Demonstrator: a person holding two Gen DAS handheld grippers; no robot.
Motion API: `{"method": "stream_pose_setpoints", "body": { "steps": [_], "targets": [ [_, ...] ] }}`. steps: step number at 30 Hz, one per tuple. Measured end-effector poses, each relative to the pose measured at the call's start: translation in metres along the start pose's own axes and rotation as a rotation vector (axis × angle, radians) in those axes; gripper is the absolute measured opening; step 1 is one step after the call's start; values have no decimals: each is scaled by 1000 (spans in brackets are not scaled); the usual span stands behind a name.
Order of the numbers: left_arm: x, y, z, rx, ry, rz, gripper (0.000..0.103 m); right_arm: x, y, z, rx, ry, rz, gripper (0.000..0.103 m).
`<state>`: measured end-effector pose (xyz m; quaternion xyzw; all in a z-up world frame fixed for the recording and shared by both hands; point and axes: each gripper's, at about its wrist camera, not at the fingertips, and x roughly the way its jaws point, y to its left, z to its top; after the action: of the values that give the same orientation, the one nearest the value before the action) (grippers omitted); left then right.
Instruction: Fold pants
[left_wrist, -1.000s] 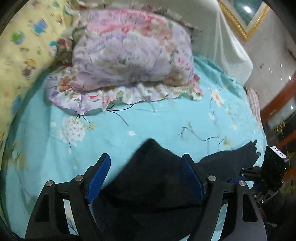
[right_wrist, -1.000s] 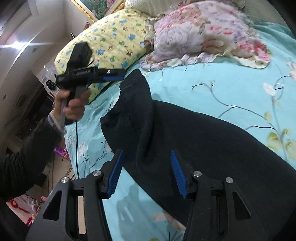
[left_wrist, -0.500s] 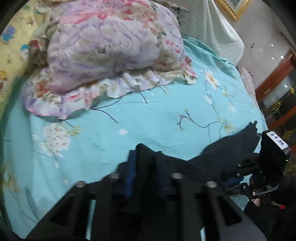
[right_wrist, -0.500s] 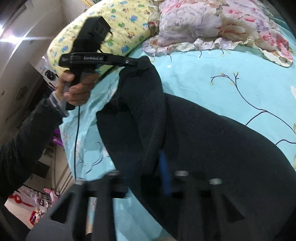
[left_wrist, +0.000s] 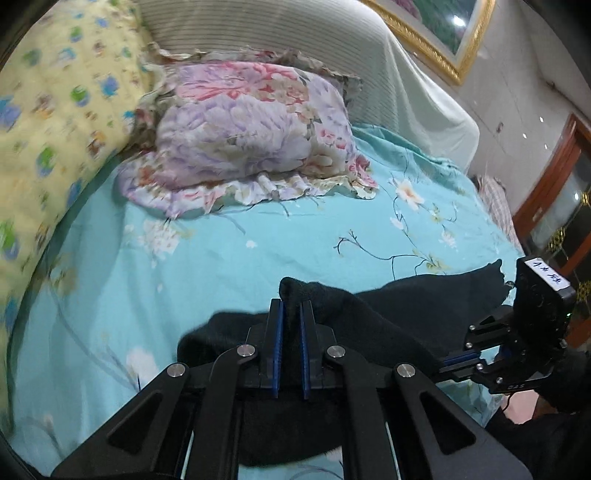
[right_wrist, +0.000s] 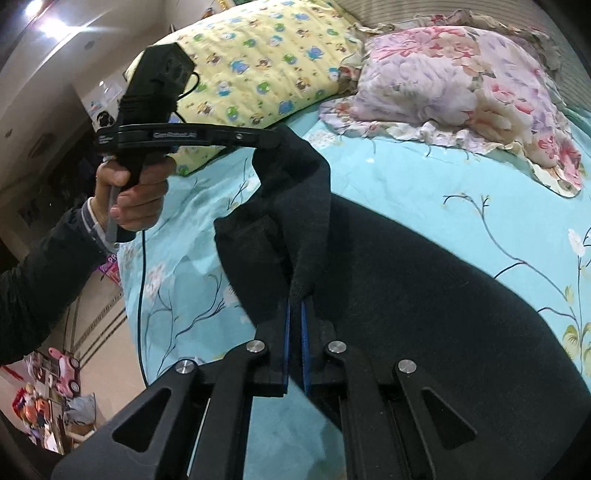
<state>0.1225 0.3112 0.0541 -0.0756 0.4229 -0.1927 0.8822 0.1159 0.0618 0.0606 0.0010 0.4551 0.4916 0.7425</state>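
Observation:
Black pants (right_wrist: 424, 280) lie spread on a turquoise floral bed sheet (right_wrist: 424, 177). My left gripper (left_wrist: 291, 306) is shut on one edge of the pants (left_wrist: 332, 306) and holds it lifted off the sheet. It also shows in the right wrist view (right_wrist: 273, 138), held in a hand at the left. My right gripper (right_wrist: 295, 306) is shut on another edge of the same end and lifts it too. It shows at the right of the left wrist view (left_wrist: 458, 360). The fabric hangs in a raised fold between the two grippers.
A floral pillow (left_wrist: 251, 136) lies at the head of the bed, with a yellow cartoon-print pillow (right_wrist: 266, 55) to its left. A covered headboard (left_wrist: 295, 44) stands behind. Beyond the bed's left edge are floor and toys (right_wrist: 66, 365).
Both grippers were open around the pants' edge one second ago. Both have closed on the fabric and lifted it up from the sheet.

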Motion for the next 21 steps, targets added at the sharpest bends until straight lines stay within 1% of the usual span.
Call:
{"method": "stream_pose_setpoints", "body": {
  "steps": [4,7,12,15,17,21],
  "targets": [
    [-7,13,-21,-80,-29,0,7,11,9,-8,-32,26,-19,6],
    [-11,22,-35,-141,-52,-20,7,17,17,-12,-77,36,-50,6],
    [-13,33,-57,-217,-74,-30,7,21,26,-17,-140,57,-87,6],
    [-13,40,-69,-273,-84,-32,7,24,26,-19,-154,70,-95,6],
    [-15,44,-77,-309,-95,-37,7,26,25,-18,-152,75,-93,9],
    [-22,47,-91,-372,-115,-14,7,26,26,-19,-155,75,-84,10]
  ]
}}
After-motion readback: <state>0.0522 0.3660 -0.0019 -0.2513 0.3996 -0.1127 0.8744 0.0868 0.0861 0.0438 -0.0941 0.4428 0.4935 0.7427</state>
